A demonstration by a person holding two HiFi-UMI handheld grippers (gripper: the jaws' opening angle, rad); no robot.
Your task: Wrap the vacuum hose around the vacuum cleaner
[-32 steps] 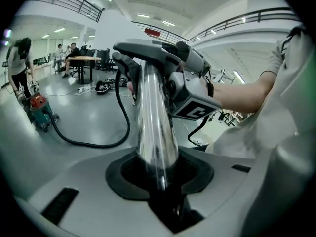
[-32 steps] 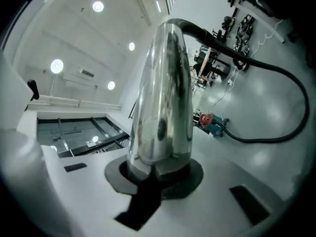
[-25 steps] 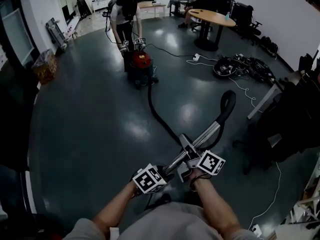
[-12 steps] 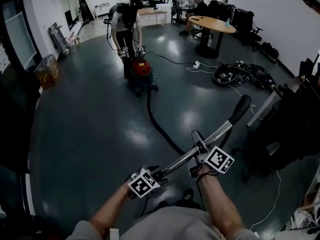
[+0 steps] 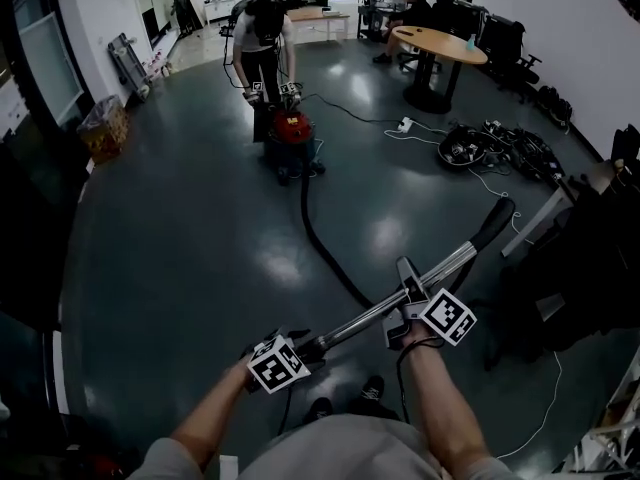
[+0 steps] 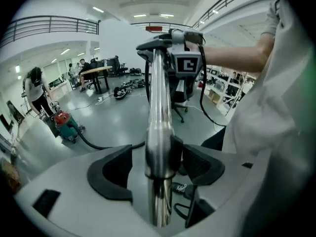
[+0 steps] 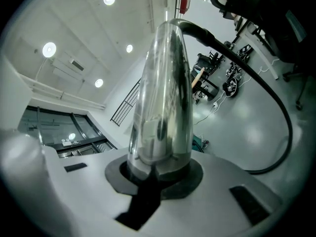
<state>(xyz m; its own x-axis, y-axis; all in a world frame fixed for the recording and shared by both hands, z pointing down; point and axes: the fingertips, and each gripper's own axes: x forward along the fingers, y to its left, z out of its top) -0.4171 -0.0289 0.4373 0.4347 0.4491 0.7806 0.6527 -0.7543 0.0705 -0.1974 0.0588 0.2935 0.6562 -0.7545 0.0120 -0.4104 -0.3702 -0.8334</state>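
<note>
The vacuum hose [image 5: 315, 243] snakes black across the floor from the red vacuum cleaner [image 5: 290, 133], well up the room, and comes in behind the metal wand [image 5: 375, 316] held out front. One hose, one cleaner, one wand. The right gripper [image 5: 408, 293] is clamped tight on that wand, dark pads wrapped around the chrome. The left gripper [image 5: 300, 346], lower down the tube, has just been opening its jaws, and the wand lies between the pads with daylight on the left side. The head view gives the whole run of hose. The left gripper view looks along the tube instead and catches the other gripper pinched on further up. The right gripper view tilts high: round ceiling lights [image 7: 49, 49], and the hose arching off the wand's far tip and dropping away. A second person [image 5: 262, 33] bends over the cleaner with two more grippers [image 5: 255, 89], so four in all. There is a wide stretch of bare dark floor [image 5: 180, 248] between here and the cleaner. The right side is crowded: a tangle of cables [image 5: 500, 148] and a round table [image 5: 440, 43].
</note>
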